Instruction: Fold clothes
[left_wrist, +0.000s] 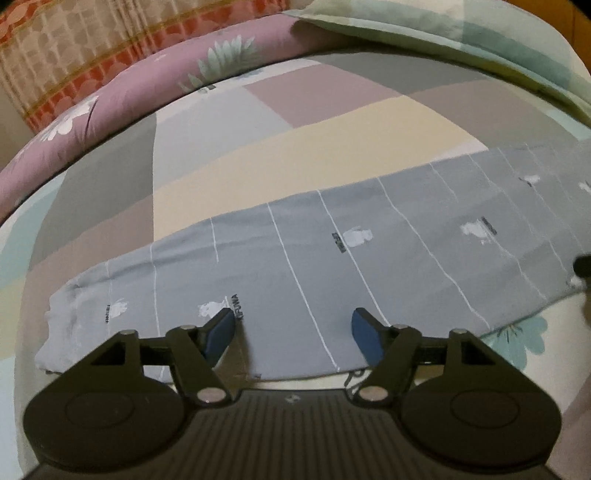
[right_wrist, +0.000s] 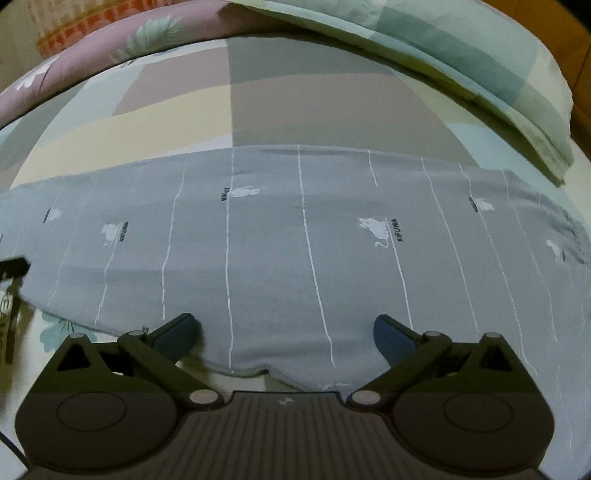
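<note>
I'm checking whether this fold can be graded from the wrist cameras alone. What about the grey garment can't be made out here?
- Near edge of the grey striped garment: left wrist view, hidden under the open left gripper.
- Its right end: same view, cut off by the frame edge.
- Its left end: right wrist view, cut off by the frame edge.
- Near hem: right wrist view, partly covered by the open right gripper.
- Small printed lettering: mostly blurred.

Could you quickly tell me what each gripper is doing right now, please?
Left gripper: open, holding nothing, over the grey garment.
Right gripper: open wide, holding nothing, over the same garment.
</note>
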